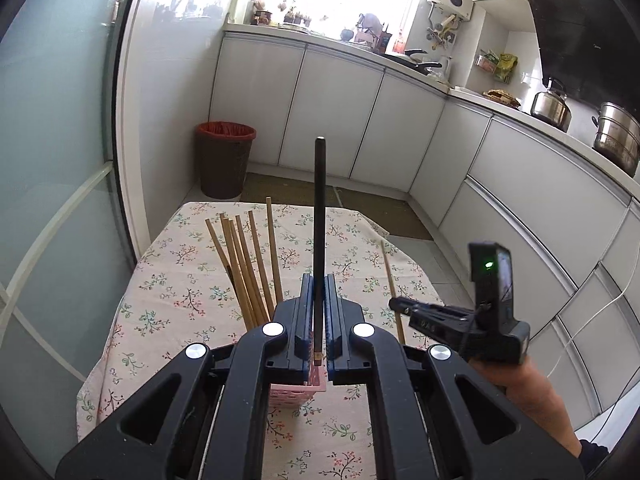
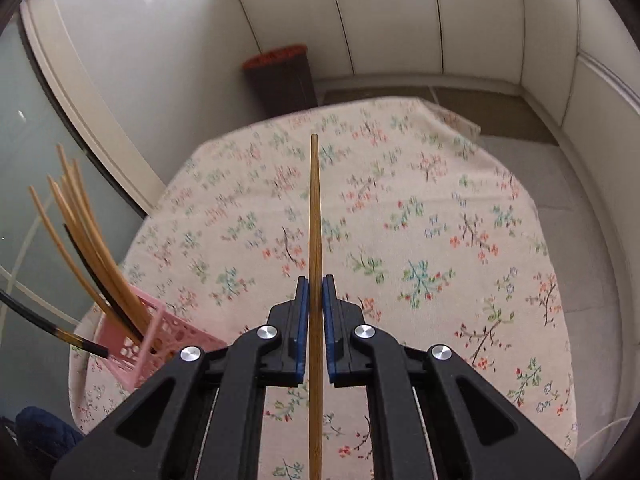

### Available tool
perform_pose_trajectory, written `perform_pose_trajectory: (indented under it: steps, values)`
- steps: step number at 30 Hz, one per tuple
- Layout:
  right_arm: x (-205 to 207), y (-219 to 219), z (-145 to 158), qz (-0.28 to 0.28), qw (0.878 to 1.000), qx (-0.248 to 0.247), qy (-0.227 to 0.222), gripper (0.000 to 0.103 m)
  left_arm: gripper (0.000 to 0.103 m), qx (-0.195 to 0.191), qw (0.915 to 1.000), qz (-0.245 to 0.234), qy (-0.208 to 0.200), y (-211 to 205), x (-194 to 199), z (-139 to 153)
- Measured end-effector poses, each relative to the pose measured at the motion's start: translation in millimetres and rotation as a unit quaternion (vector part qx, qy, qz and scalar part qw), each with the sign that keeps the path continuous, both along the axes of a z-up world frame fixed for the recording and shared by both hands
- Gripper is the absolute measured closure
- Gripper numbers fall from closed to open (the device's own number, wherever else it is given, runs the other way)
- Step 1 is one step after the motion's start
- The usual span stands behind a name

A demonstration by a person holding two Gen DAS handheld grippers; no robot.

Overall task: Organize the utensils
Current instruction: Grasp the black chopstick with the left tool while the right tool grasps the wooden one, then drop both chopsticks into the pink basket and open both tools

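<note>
Left wrist view: your left gripper [image 1: 319,280] is clamping a black chopstick [image 1: 319,216], jaws closed tight on its lower part, the stick pointing away along the fingers with its gold-banded end sitting back between the pads. Just below the gripper, a pink basket [image 1: 298,394] is standing on the flowered tablecloth [image 1: 176,280], mostly hidden behind the gripper body. A bundle of bamboo chopsticks [image 1: 248,268] is leaning out of the basket, fanning up and to the left. At the right of this view, your right gripper [image 1: 396,304] is coming in from the side, a bamboo chopstick [image 1: 394,292] running through its tip, with your right hand [image 1: 528,392] wrapping the handle.

Right wrist view: your right gripper [image 2: 316,280] is closed on that bamboo chopstick [image 2: 315,216], blue pads [image 2: 303,320] pressing it on both sides; the stick is running straight up the middle of the frame and extending back below the jaws. The basket [image 2: 160,344] is sitting at the left edge of the tablecloth [image 2: 420,220], near you, with the bamboo chopsticks [image 2: 88,232] and a dark one leaning out to the upper left. The black chopstick [image 2: 48,324] is entering from the left edge, its tip just beside the basket. Beyond the table, a brown bin [image 2: 280,80] with a red liner is standing against white cabinets [image 2: 400,16].
</note>
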State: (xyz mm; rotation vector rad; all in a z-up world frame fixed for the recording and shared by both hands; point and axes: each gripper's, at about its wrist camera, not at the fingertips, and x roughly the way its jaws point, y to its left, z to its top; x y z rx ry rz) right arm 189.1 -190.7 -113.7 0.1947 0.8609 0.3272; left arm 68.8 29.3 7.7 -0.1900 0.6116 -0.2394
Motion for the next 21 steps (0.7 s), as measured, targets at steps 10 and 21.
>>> perform_pose_trajectory:
  steps: [10, 21]
  values:
    - [-28, 5, 55, -0.007, 0.98, 0.085, -0.181, 0.096, 0.099, 0.015, 0.9994, 0.018, 0.026, 11, 11, -15]
    - [-33, 24, 67, -0.012, 0.965, 0.121, -0.23, 0.096, 0.099, 0.035, 0.9978, 0.02, 0.052, 15, 20, -32]
